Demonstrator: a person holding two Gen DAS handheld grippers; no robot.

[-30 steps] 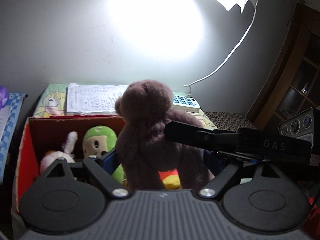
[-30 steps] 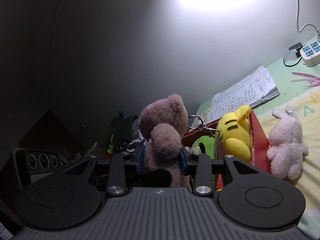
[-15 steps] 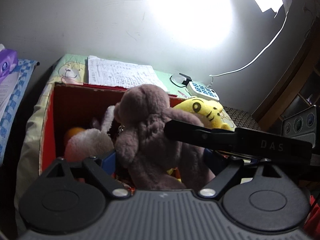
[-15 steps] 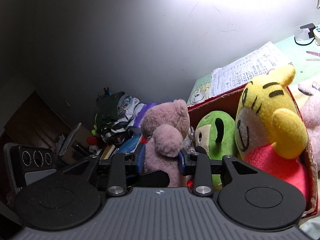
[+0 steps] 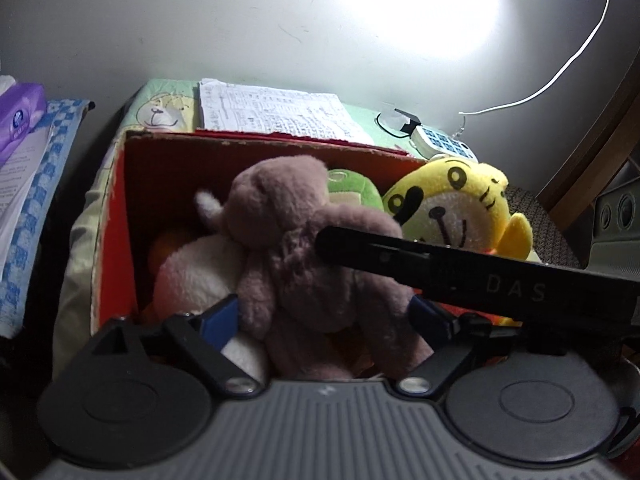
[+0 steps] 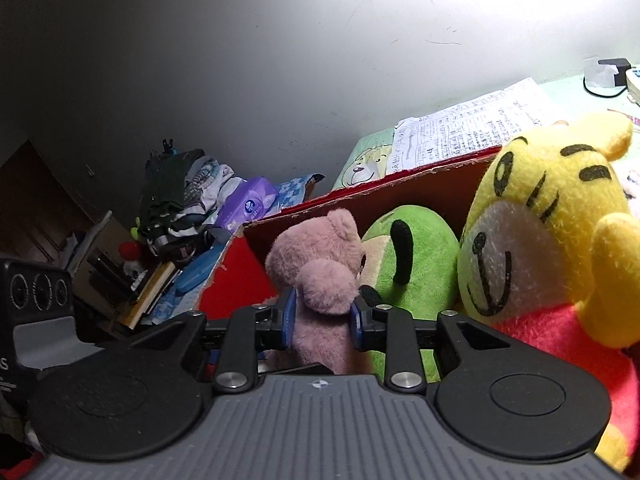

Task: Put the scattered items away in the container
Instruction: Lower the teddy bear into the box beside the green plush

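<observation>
A mauve teddy bear [image 5: 304,248] hangs inside the red cardboard box [image 5: 120,208], on top of the other toys. My left gripper [image 5: 324,316] straddles its lower body; its jaws are opening and the blue pads [image 5: 218,318] stand at the bear's flanks without denting the plush. My right gripper [image 6: 323,316] is shut on the teddy bear [image 6: 320,280], pinching its arm. In the left wrist view that gripper's black finger [image 5: 440,276] crosses from the right. Also in the red box [image 6: 360,200] are a yellow tiger plush [image 5: 452,208], a green plush [image 6: 416,256] and a white plush [image 5: 192,272].
The box stands on a green cartoon-print cloth [image 5: 160,108]. Behind it lie a stack of printed papers [image 5: 272,108] and a white power strip [image 5: 444,144]. A purple tissue pack [image 6: 248,204] and a heap of clothes [image 6: 180,184] sit left of the box. A wooden cabinet [image 5: 600,140] rises at the right.
Both grippers came down with the bear, which now sits low in the box among the toys. The right jaws squeezed tighter on its arm; the left jaws widened.
</observation>
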